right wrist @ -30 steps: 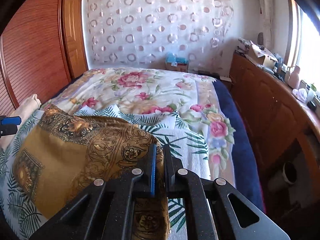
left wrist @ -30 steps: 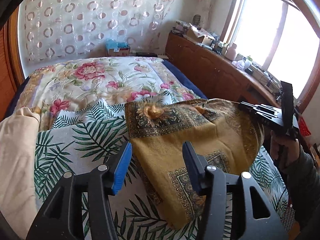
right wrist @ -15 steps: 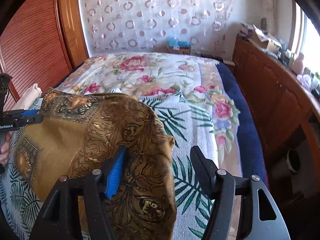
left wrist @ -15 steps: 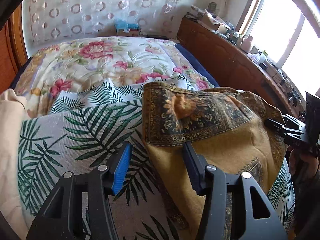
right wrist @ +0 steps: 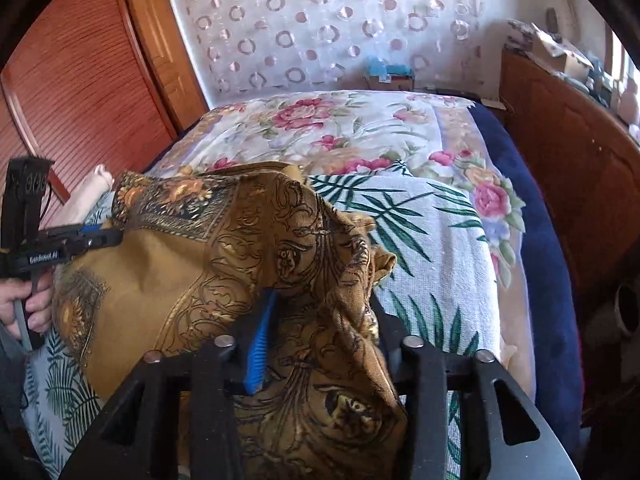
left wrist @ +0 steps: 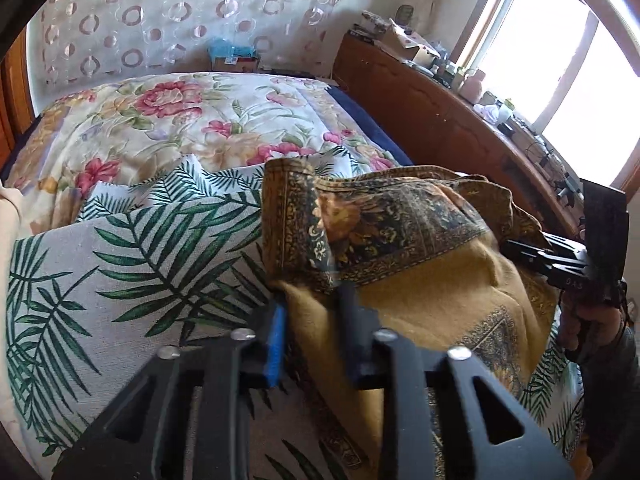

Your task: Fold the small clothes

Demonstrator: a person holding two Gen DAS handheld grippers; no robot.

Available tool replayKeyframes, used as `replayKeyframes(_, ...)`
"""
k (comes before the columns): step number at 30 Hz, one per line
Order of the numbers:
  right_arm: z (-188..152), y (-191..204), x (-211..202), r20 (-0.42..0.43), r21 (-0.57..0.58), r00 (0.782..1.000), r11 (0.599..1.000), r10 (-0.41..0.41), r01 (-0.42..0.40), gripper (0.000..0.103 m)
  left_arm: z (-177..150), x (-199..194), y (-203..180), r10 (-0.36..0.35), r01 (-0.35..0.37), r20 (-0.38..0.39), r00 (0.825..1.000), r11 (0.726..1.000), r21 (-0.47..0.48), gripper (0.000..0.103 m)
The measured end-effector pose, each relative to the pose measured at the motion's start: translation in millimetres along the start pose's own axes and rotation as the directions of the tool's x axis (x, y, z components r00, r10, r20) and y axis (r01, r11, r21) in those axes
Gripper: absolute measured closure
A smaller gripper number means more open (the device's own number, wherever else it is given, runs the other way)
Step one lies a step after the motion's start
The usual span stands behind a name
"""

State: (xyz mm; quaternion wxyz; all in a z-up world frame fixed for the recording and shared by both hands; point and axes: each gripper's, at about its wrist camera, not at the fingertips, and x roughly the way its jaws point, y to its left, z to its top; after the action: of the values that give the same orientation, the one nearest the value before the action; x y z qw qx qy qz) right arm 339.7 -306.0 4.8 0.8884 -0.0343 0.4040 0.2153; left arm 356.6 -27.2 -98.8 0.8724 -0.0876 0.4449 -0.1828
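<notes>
1. We see a bed [left wrist: 192, 128] under a floral quilt, with a palm-leaf cloth [left wrist: 120, 280] spread over its near end and a cream fabric [right wrist: 94, 192] bunched at its left edge.
2. A wooden cabinet [left wrist: 432, 128] crowded with small items runs along the bed's right edge under a bright window [left wrist: 560, 64]; a wooden wardrobe [right wrist: 72, 92] stands off the left edge, and a circle-patterned curtain [right wrist: 340, 28] hangs behind the far end.
3. The mustard patterned cloth [left wrist: 420, 280] lies rumpled on the palm-leaf cloth at the near end, lifted into folds between our two tools.
4. Our left gripper [left wrist: 310, 320] is closing on the cloth's left edge, which sits between its fingers; the blur keeps us from telling whether they press it.
5. Our right gripper [right wrist: 320, 320] is closing with the cloth's right corner bunched between and draped over its fingers; we cannot tell whether they pinch it.
</notes>
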Motion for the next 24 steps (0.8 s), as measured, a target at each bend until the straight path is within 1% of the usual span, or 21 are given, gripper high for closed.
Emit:
replayKeyframes(1,1,1,-1,0.0,-0.009,1.0,1.0,0.015,-0.015,0.083,0,-2,-2,-0.033,0.033,0.009,0.999,0.999,-0.004,0.094)
replayKeyframes(2,0,2,-2,0.003,-0.015,1.0,1.0,0.013,-0.013,0.087,-1,-6,-4,-0.032,0.032,0.023,0.999,0.999,0.004,0.095)
replayKeyframes(3,0,6,-7,0.027,-0.034,1.0,0.999,-0.013,0.014,0.089,-1,-12,-9,-0.031,0.03,0.044,0.999,0.999,0.023,0.095)
replayKeyframes(4,-1,13,-13,0.061,-0.064,0.997,0.997,-0.047,0.051,0.09,-2,-17,-13,-0.032,0.03,0.061,0.998,0.999,0.038,0.095)
replayKeyframes(5,-2,17,-17,0.079,-0.079,0.995,0.994,-0.064,0.07,0.09,-3,-26,-16,-0.027,0.023,0.089,0.996,0.999,0.044,0.095)
replayKeyframes(6,-1,22,-24,0.106,-0.088,0.991,0.992,-0.076,0.086,0.09,-3,-34,-19,-0.036,0.031,0.11,0.993,0.999,0.044,0.095)
replayKeyframes(8,3,26,-38,0.145,-0.09,0.987,0.993,-0.069,0.082,0.091,-5,-57,-23,-0.06,0.054,0.16,0.985,0.998,0.042,0.095)
replayKeyframes(12,18,43,-60,0.196,-0.129,0.98,0.99,-0.031,0.058,0.091,-12,-104,-29,-0.044,0.03,0.256,0.966,0.998,0.059,0.095)
replayKeyframes(15,36,69,-67,0.227,-0.195,0.974,0.98,0.012,0.034,0.091,-20,-141,-18,0.004,-0.017,0.326,0.945,0.999,0.037,0.095)
replayKeyframes(17,50,90,-67,0.242,-0.243,0.969,0.97,0.052,0.009,0.091,-28,-166,-4,0.058,-0.065,0.368,0.928,0.998,0.007,0.095)
replayKeyframes(19,66,116,-63,0.257,-0.299,0.962,0.954,0.095,-0.014,0.091,-38,-190,13,0.113,-0.112,0.406,0.907,0.993,-0.026,0.095)
replayKeyframes(21,84,146,-56,0.263,-0.361,0.955,0.932,0.14,-0.037,0.091,-49,-211,34,0.171,-0.15,0.432,0.886,0.985,-0.081,0.095)
replayKeyframes(24,109,187,-39,0.256,-0.449,0.947,0.892,0.196,-0.064,0.091,-66,-235,67,0.264,-0.205,0.461,0.848,0.963,-0.173,0.095)
